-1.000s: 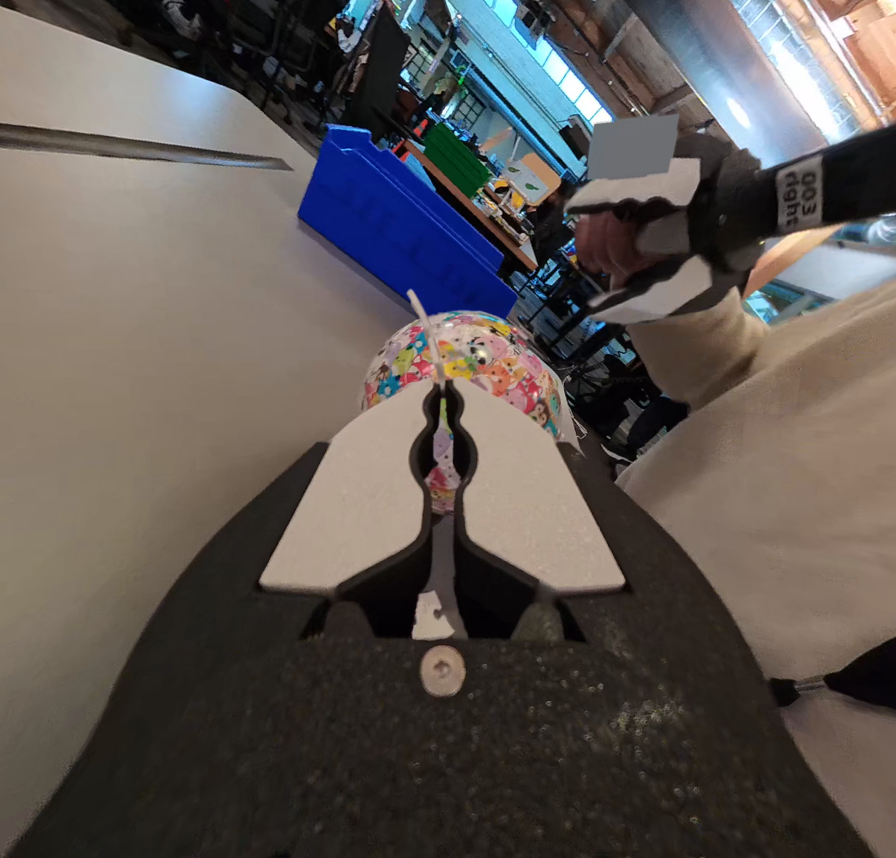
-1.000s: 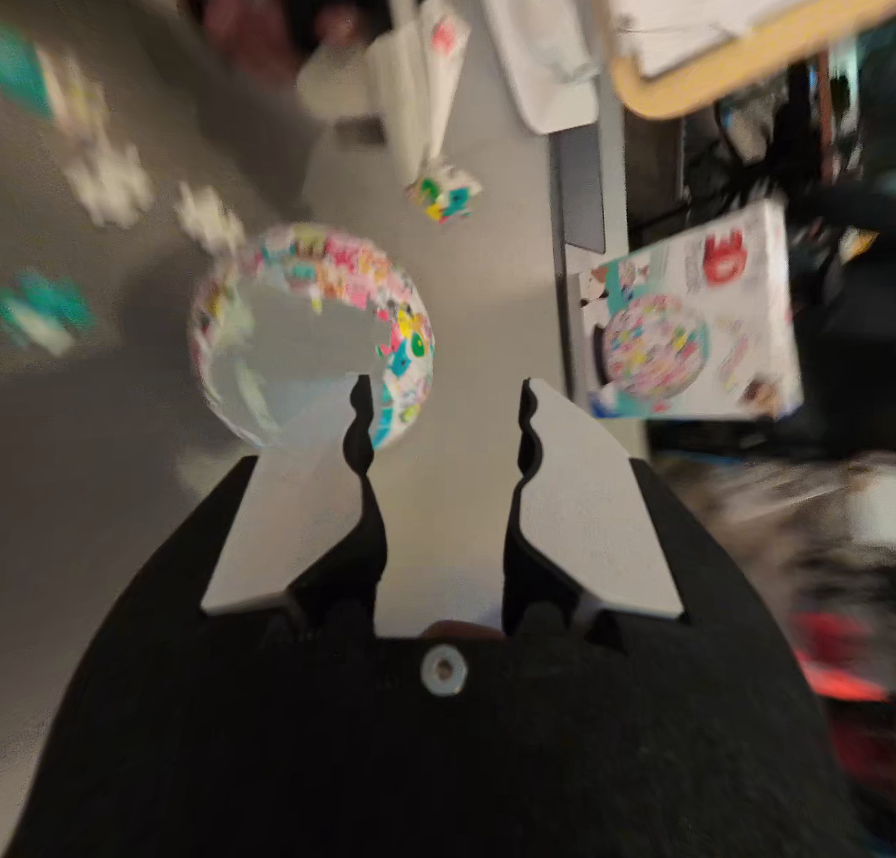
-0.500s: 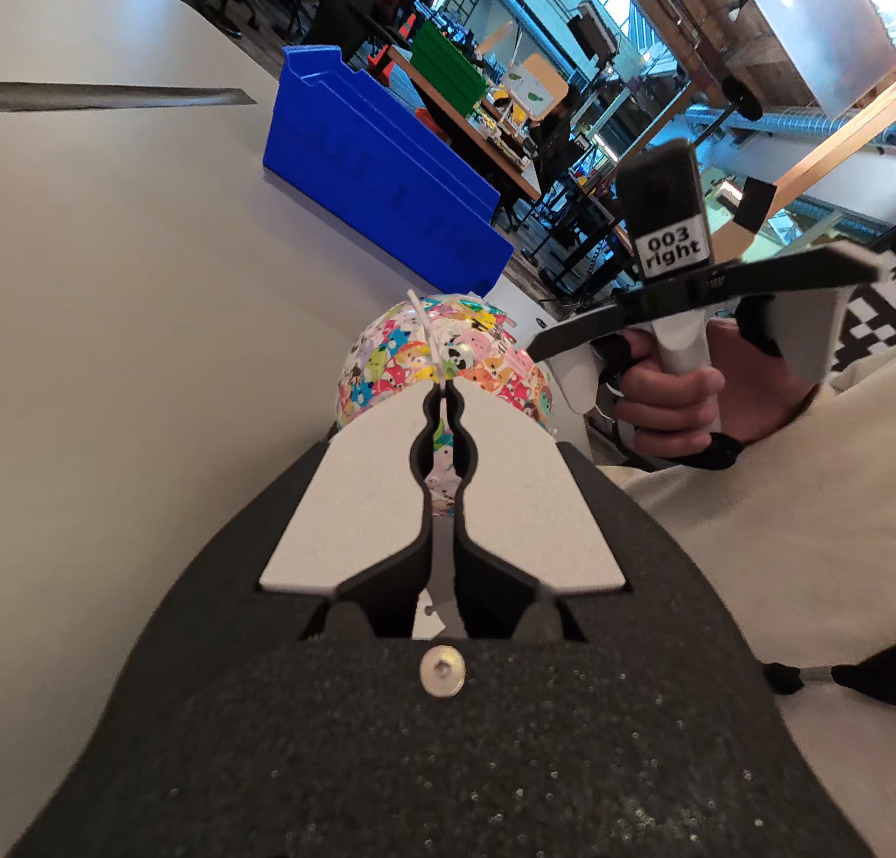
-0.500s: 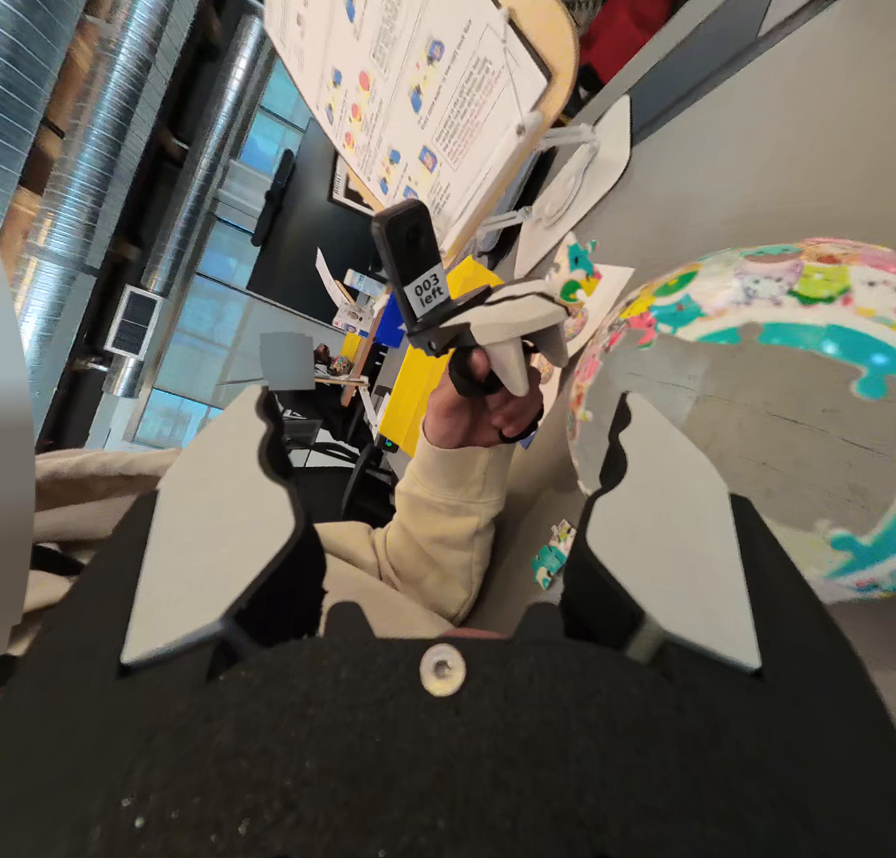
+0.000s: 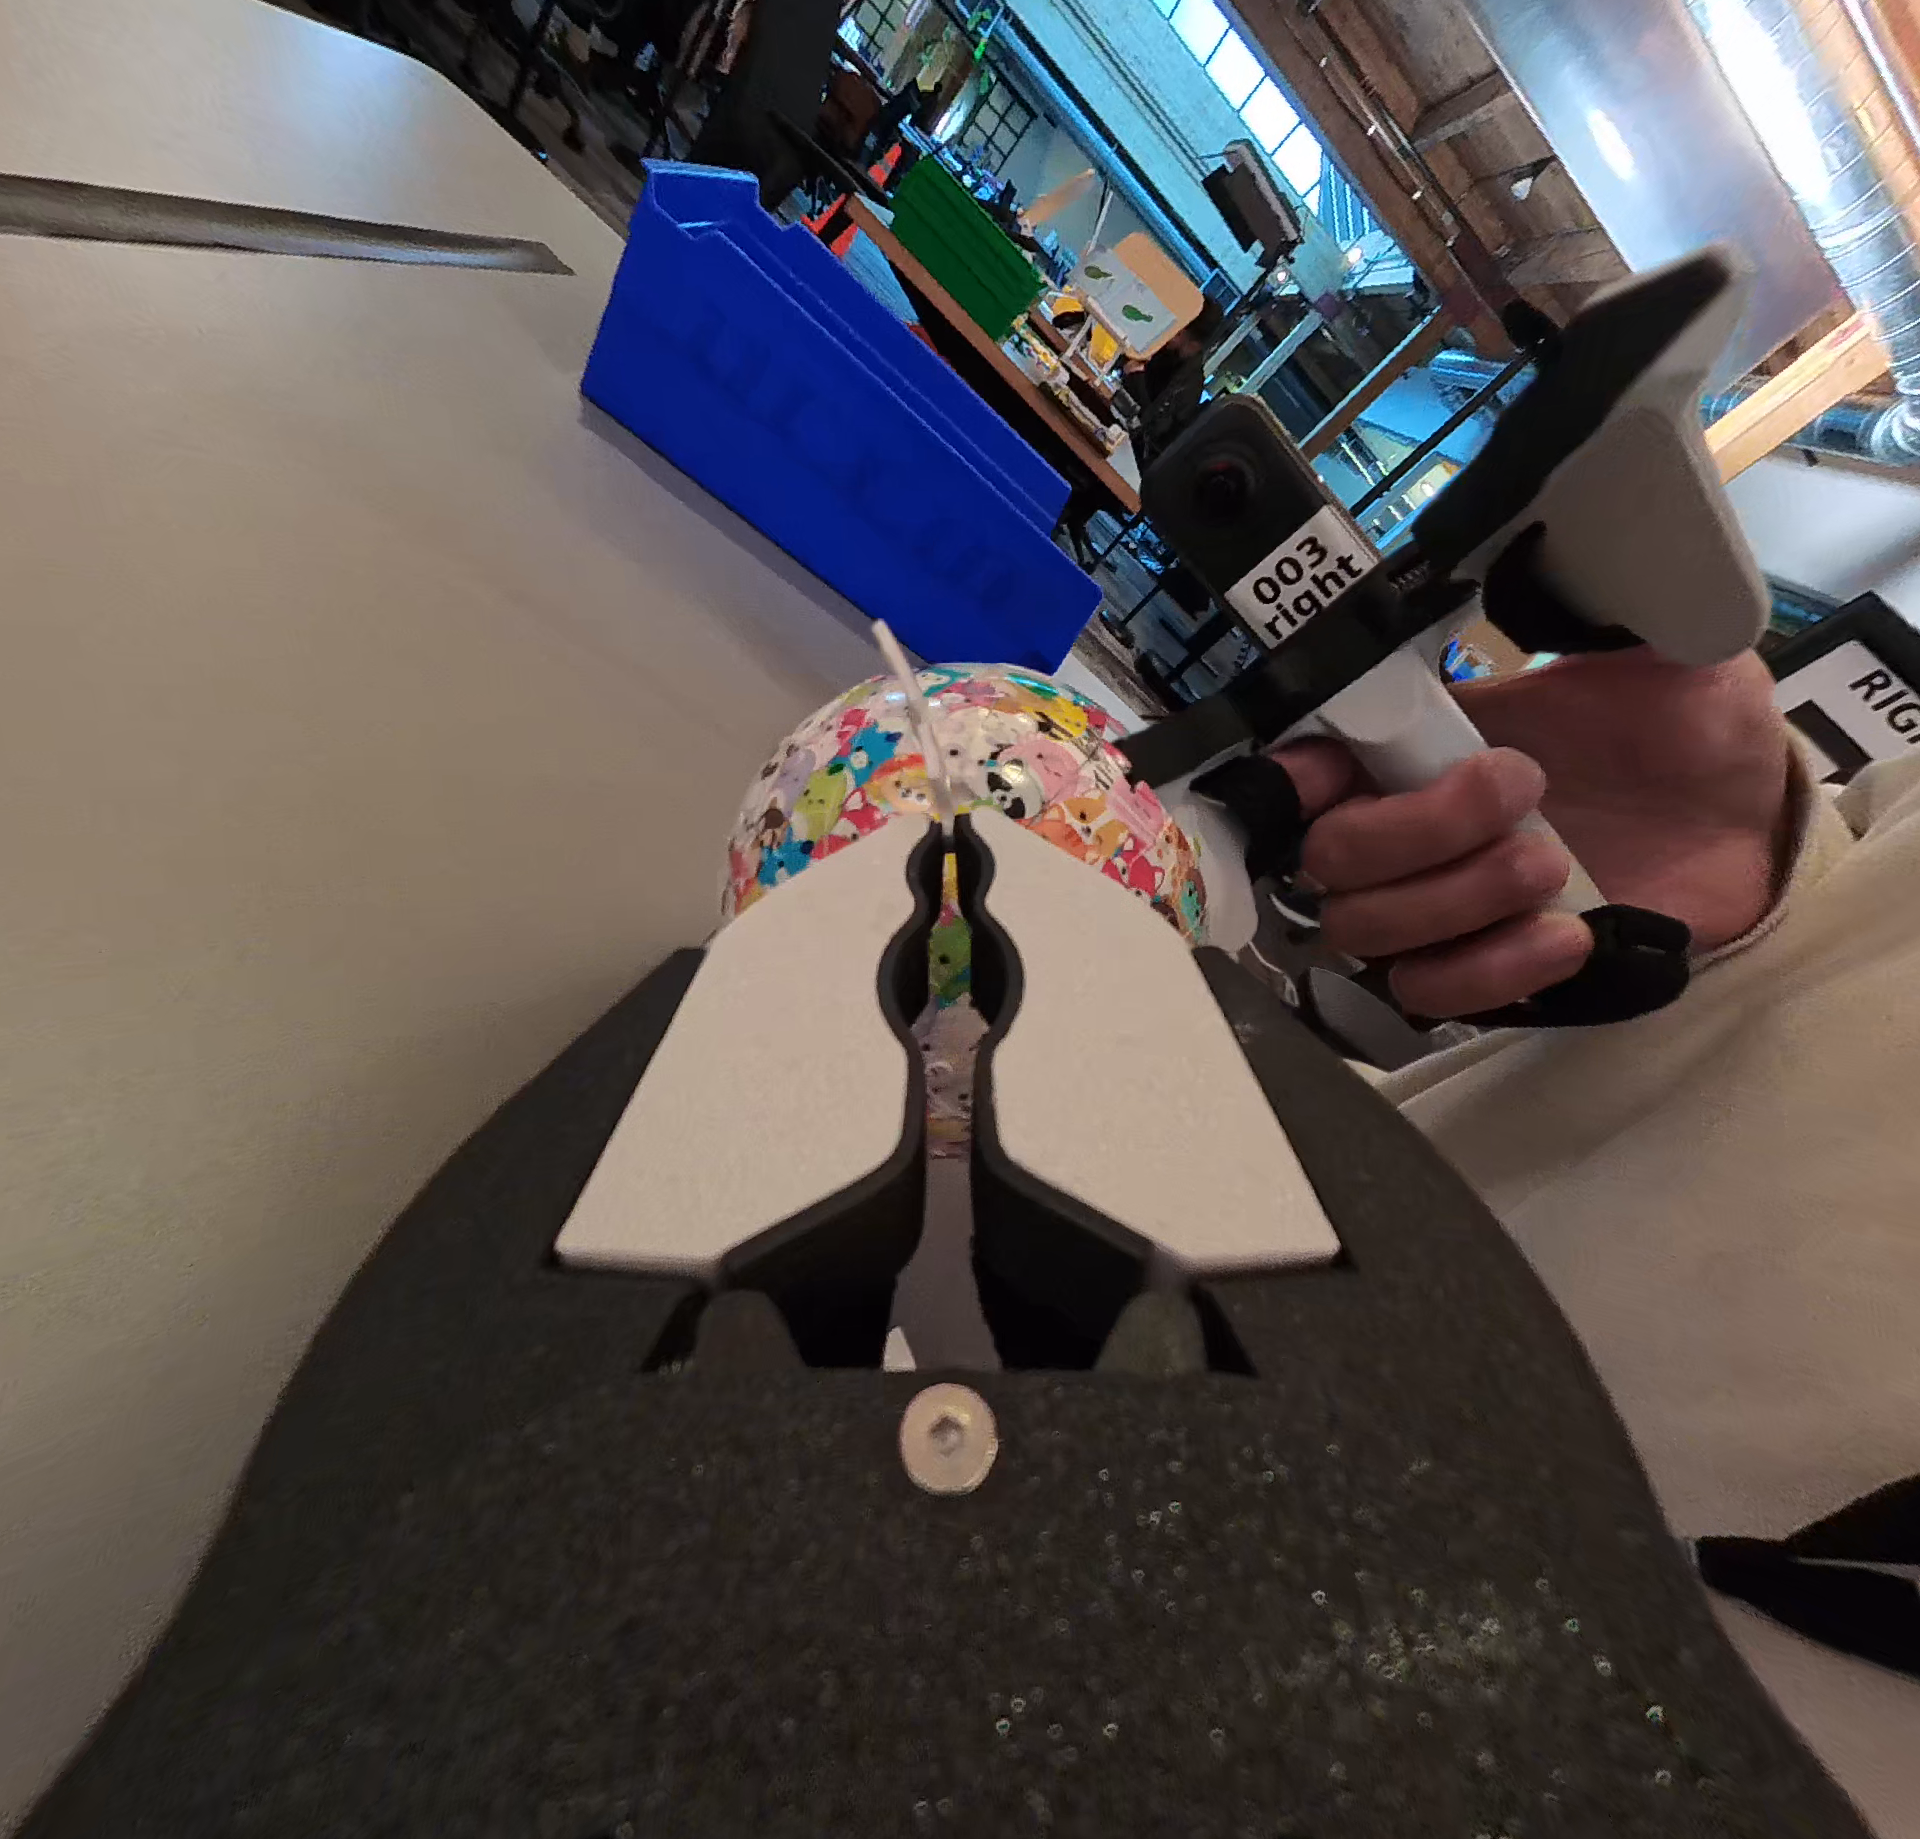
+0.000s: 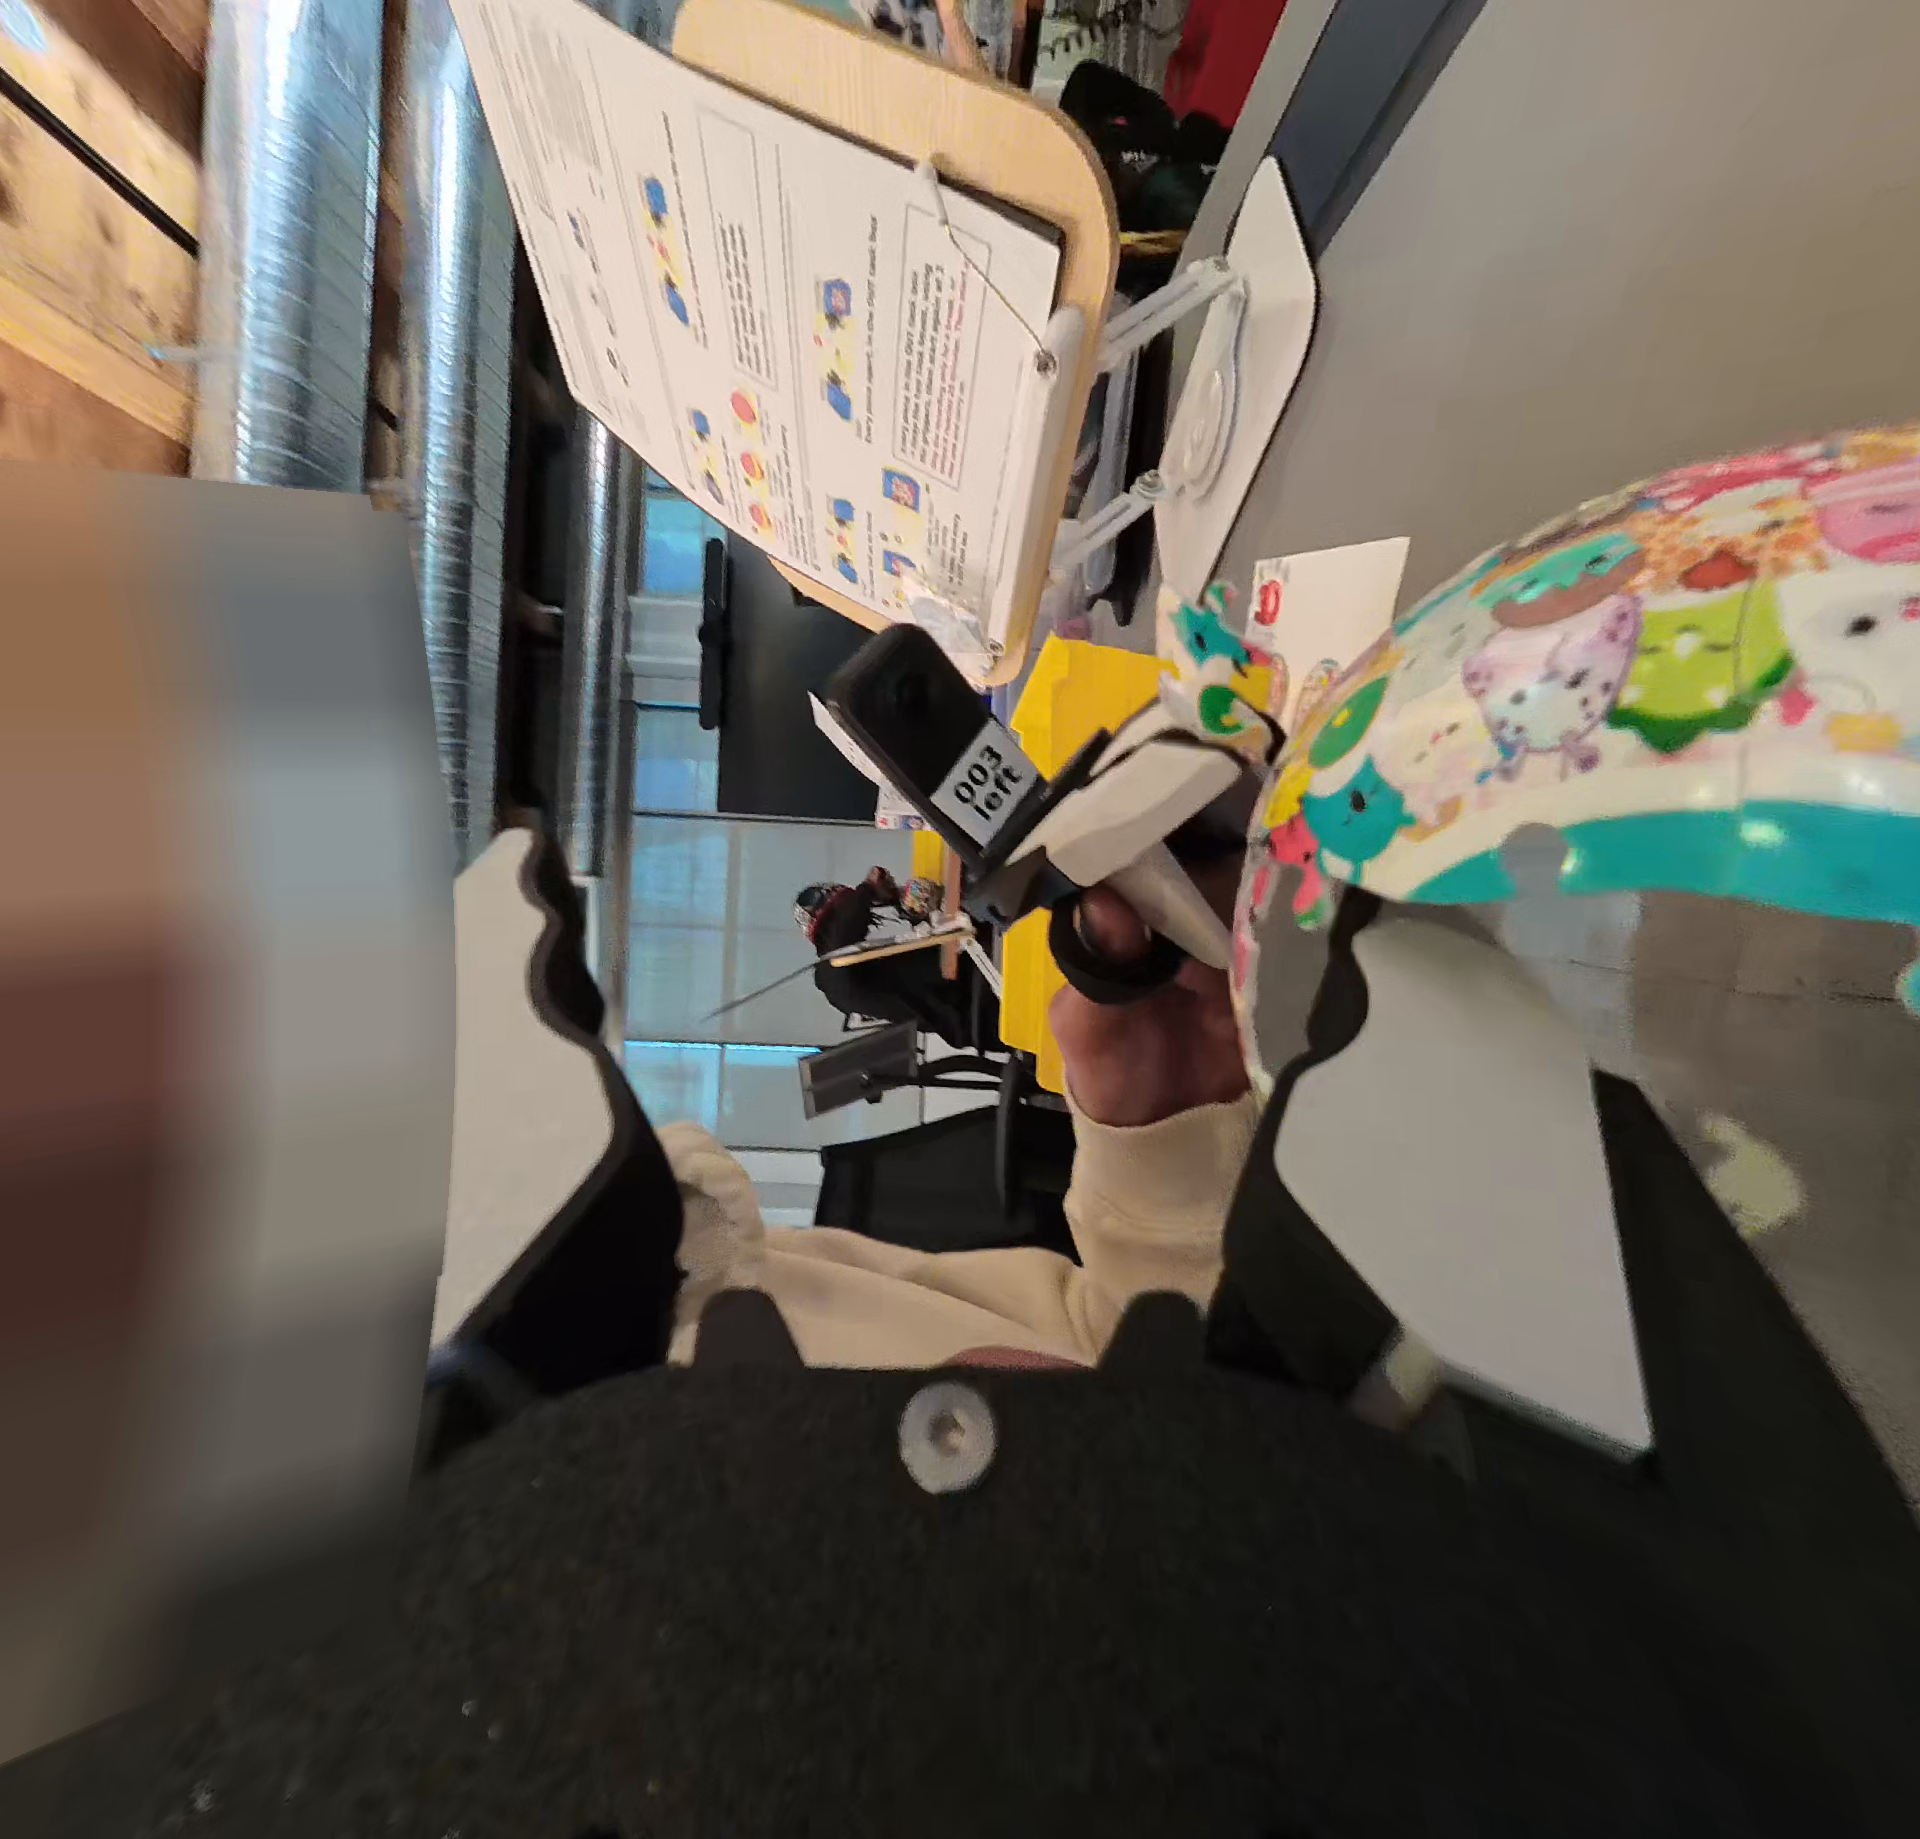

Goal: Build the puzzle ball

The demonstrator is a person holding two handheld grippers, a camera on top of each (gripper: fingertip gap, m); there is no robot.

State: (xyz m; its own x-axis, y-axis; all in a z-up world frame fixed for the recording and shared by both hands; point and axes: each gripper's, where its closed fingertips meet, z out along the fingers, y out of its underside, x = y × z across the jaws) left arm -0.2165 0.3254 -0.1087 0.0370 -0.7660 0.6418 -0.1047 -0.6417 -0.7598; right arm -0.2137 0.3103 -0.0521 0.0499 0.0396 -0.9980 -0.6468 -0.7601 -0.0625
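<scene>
I see the left gripper (image 5: pixel 948 839) with jaws closed down to a sliver on the rim of the puzzle ball (image 5: pixel 966 781); the rim edge runs through the slot between the jaws, along the gripper's axis. A thin white strip (image 5: pixel 914 729) sticks up past the fingertips, tilted slightly left. I can't tell what it is.

The ball is a part-built shell, not a closed sphere. In the left wrist view its printed dome faces away from the camera, toward the blue bin (image 5: pixel 831 439), and it sits over the pale surface (image 5: pixel 312 698). I can't tell whether it touches the surface. In the right wrist view the shell (image 6: pixel 1621 709) curves across the upper right, with its grey inner face and teal jigsaw edge turned toward the camera. No clear long axis; it's a curved cap.

The right gripper (image 6: pixel 956 968) has jaws wide apart and holds nothing. Its right-hand finger (image 6: pixel 1455 1166) is right at the shell's open edge; contact is unclear. In the left view the right hand (image 5: pixel 1475 854) wraps the right gripper's handle just beside the ball, camera block above the knuckles. The left hand (image 6: pixel 1143 1020) grips its handle, cream sleeve below it.

A clipboard with an instruction sheet (image 6: pixel 790 314) stands behind.
</scene>
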